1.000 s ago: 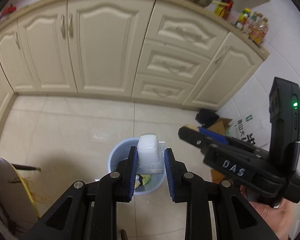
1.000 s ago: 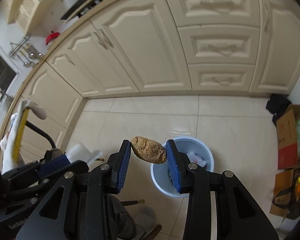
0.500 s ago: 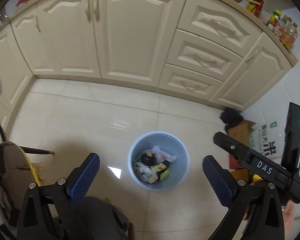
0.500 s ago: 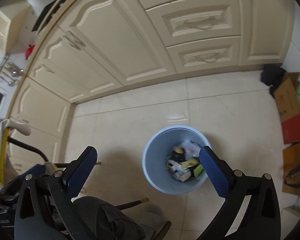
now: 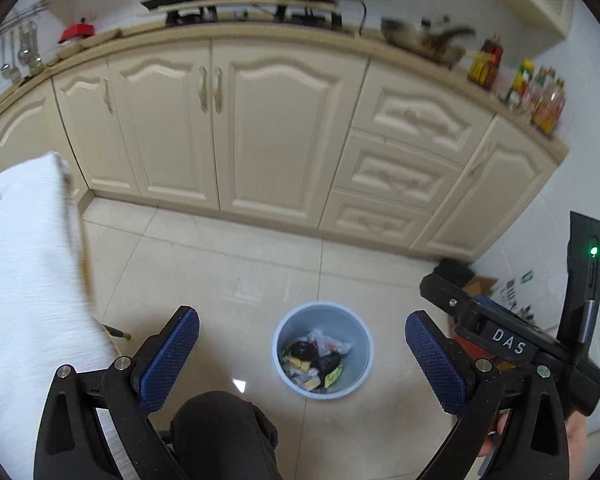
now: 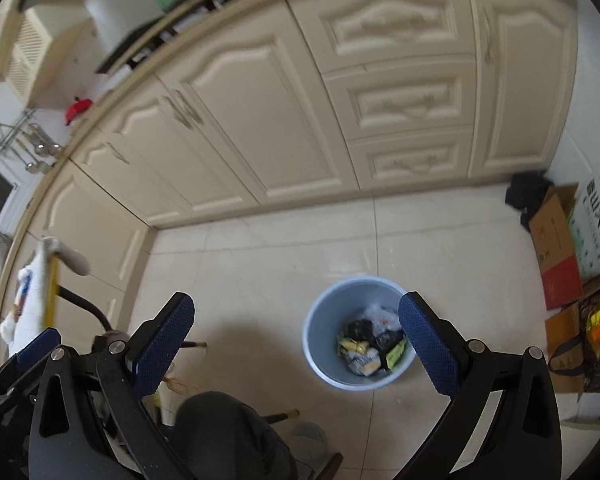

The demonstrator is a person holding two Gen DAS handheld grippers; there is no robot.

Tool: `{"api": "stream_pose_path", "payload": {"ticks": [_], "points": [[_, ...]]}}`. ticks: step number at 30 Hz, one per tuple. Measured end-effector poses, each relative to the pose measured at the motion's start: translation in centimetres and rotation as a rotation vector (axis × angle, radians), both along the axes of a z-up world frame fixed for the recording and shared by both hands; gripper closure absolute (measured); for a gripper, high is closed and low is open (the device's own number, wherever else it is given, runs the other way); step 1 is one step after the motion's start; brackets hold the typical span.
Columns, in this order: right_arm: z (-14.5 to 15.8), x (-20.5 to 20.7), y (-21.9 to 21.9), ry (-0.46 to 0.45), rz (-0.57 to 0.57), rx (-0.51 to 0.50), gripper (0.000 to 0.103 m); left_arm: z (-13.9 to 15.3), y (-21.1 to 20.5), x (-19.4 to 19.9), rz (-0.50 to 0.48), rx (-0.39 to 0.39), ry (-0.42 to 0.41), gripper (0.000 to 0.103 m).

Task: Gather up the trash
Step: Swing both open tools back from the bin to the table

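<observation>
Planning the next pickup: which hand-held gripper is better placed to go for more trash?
Neither clearly: left hand-held gripper and right hand-held gripper both hang open and empty above the bin.

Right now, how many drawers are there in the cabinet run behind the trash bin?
3, stacked in one column right of the double doors: top drawer, middle drawer, bottom drawer. More could lie outside the views.
</observation>
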State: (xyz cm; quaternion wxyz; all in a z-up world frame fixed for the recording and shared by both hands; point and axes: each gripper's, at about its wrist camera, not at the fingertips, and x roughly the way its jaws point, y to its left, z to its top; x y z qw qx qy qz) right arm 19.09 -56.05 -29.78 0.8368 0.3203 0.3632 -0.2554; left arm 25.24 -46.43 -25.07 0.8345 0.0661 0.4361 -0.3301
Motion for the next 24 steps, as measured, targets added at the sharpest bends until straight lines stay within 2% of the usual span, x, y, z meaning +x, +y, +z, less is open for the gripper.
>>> {"api": "stream_pose_path", "payload": {"ticks": [6, 10, 12, 15, 20, 24], "points": [[5.9, 1.0, 4.6, -0.075, 0.043, -0.092, 0.000, 4.8, 8.7, -3.4, 0.034, -0.087, -0.068, 0.001], [9.3, 2.2, 7.8, -0.128, 0.088, -0.136, 0.000, 7.6, 15.0, -5.1, 0.076, -0.118, -0.110, 0.001], [11.1, 3.1, 10.0, -0.152, 0.121, -0.165, 0.000, 9.7, 21.0, -7.4, 0.102, -0.142, -0.135, 0.001], [13.2, 4.1, 12.9, -0.190, 0.171, -0.191, 0.000, 11.5, 26.2, -9.3, 0.151, -0.172, -0.179, 0.001], [16.6, 6.3, 19.1, -0.251, 0.289, -0.266, 0.000, 13.1, 34.9, -12.9, 0.257, -0.177, -0.275, 0.001], [18.9, 8.4, 24.9, -0.285, 0.409, -0.345, 0.000, 13.4, 40.9, -15.4, 0.365, -0.183, -0.316, 0.001]]}}
